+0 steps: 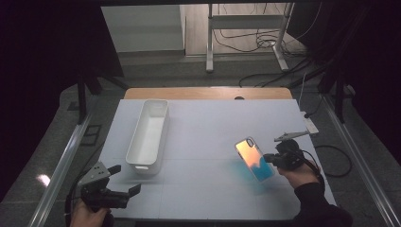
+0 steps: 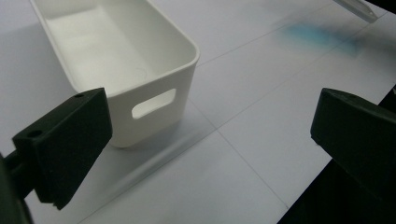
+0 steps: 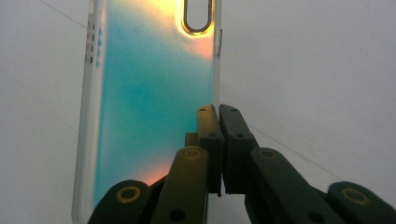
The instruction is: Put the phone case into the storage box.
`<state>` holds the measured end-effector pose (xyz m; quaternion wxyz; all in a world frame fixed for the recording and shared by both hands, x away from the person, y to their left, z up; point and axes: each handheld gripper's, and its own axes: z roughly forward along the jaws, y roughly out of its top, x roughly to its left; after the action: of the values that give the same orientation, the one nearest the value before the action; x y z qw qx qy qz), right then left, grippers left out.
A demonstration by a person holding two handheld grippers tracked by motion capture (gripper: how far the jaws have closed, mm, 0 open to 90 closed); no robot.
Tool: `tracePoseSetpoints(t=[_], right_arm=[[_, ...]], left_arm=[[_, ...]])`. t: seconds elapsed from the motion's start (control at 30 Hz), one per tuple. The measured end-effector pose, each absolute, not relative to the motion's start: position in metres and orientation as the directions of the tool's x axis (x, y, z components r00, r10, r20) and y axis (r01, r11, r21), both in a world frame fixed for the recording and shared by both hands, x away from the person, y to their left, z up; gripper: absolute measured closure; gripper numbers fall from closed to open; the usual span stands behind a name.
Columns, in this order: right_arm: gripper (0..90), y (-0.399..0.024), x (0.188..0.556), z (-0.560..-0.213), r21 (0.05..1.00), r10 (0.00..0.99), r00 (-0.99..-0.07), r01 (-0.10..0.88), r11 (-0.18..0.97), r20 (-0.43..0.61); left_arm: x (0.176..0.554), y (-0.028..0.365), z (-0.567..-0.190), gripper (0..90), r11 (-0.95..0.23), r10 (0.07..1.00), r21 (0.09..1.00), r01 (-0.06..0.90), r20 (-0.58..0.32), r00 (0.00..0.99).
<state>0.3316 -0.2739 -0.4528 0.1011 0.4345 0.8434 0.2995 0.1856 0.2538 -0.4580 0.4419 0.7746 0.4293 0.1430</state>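
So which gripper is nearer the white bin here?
Left. The left gripper hovers open just off the white bin's near end, by its handle slot. The right gripper is across the table, shut on the phone case's edge.

Dim room: grey floor (image 1: 156,71), metal stand (image 1: 246,21), cables (image 1: 265,42) beyond the white-topped table (image 1: 208,137)

left claw (image 1: 124,179): black, grey three-cornered plate | right claw (image 3: 218,116): black jaws, brass-ringed screw holes | sleeve (image 1: 316,203): dark
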Motion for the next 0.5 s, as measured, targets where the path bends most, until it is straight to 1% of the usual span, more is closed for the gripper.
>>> tracePoseSetpoints(t=[0.3, 0.43, 0.5], right_arm=[[87.7, -0.271, 0.330, -0.446, 0.623, 0.792, -0.604, 0.655, 0.427, 0.092], [87.7, -0.270, 0.330, -0.442, 0.639, 0.787, -0.610, 0.642, 0.423, 0.091], [87.7, -0.268, 0.328, -0.438, 0.652, 0.786, -0.612, 0.633, 0.418, 0.091]], left_arm=[[0.189, 0.243, -0.452, 0.0, -0.258, 0.762, 0.813, 0.522, -0.160, 0.627], [0.191, 0.240, -0.448, 0.0, -0.255, 0.759, 0.820, 0.512, -0.158, 0.631], [0.194, 0.238, -0.444, 0.0, -0.244, 0.752, 0.825, 0.510, -0.171, 0.636]])
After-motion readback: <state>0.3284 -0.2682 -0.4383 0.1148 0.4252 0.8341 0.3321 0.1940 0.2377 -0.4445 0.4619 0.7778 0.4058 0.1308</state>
